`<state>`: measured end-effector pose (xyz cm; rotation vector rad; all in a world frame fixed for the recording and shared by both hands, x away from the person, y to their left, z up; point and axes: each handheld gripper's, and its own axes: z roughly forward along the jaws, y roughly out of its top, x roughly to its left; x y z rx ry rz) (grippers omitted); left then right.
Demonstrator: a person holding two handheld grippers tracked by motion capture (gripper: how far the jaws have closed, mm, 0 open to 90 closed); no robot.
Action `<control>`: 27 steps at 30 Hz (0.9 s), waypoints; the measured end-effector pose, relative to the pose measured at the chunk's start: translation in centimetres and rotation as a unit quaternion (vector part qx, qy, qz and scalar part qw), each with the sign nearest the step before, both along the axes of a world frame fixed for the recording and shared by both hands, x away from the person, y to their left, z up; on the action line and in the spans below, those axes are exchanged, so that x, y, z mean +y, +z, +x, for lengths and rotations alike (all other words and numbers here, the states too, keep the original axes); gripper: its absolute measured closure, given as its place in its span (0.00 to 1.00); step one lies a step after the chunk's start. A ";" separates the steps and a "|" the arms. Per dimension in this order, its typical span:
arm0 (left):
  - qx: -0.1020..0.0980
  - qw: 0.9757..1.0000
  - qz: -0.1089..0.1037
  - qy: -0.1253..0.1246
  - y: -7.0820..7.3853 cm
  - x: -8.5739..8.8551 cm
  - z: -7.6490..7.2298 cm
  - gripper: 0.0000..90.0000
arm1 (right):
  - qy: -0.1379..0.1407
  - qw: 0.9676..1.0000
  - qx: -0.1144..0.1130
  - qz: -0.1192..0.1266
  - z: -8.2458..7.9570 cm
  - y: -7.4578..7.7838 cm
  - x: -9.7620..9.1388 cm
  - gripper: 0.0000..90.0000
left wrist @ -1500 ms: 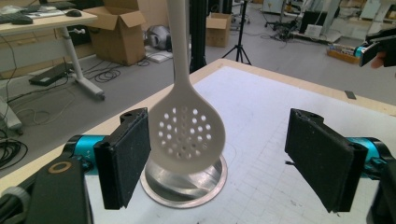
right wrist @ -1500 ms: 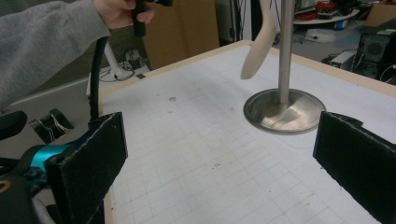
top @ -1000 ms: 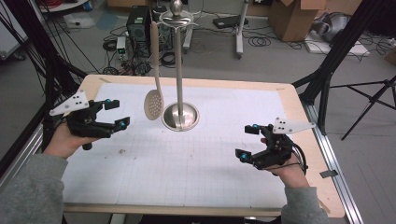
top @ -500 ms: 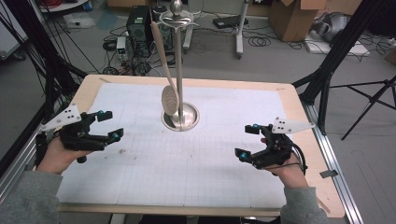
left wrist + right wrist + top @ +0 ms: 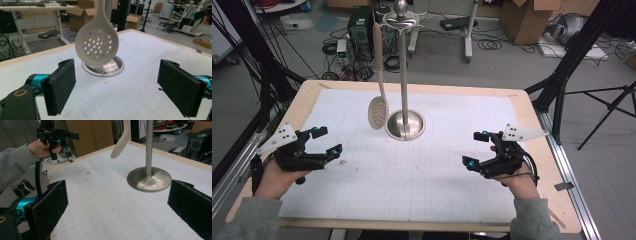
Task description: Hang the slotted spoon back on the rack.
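Your left gripper (image 5: 323, 142) is spread wide with nothing between its pads, the jaws having just been opening, and it aims straight at the slotted spoon (image 5: 379, 107). In the left gripper view that spoon (image 5: 97, 45) hangs dead ahead of you, its perforated bowl facing the jaws and centred in the gap, but well beyond the fingertips. It hangs from the top of the metal stand (image 5: 404, 80), handle up and bowl down, so its long axis runs nearly vertical, tilting a little away from the pole. The bowl floats just above the stand's round base (image 5: 105, 66) without touching it.

Your right gripper (image 5: 477, 149) is also released and empty, resting low over the white mat (image 5: 437, 175). From there the spoon (image 5: 121, 143) lies farther off, up and to the left, on the far side of the pole (image 5: 149, 145).

So your left hand is judged the nearer one. Your jaws open side to side, which already suits a vertical handle.
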<state>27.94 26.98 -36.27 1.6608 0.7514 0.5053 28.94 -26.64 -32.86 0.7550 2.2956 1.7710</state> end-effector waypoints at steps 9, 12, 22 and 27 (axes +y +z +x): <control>-0.005 1.000 0.015 0.024 -0.3 1.2 -1.5 0.17 | -0.017 1.000 -0.017 0.011 -0.5 0.3 -0.6 0.02; -0.007 0.999 0.009 0.040 -0.5 2.1 -1.7 0.17 | -0.028 0.999 -0.025 0.011 -0.6 0.4 -0.9 0.02; -0.005 0.994 0.000 0.108 -1.8 4.9 -2.1 0.17 | -0.101 0.994 -0.043 0.011 -0.3 -1.4 -2.8 0.02; -0.009 0.992 0.013 0.122 -2.0 5.9 -2.7 0.17 | -0.138 0.990 -0.039 0.016 -0.3 -2.1 -3.9 0.02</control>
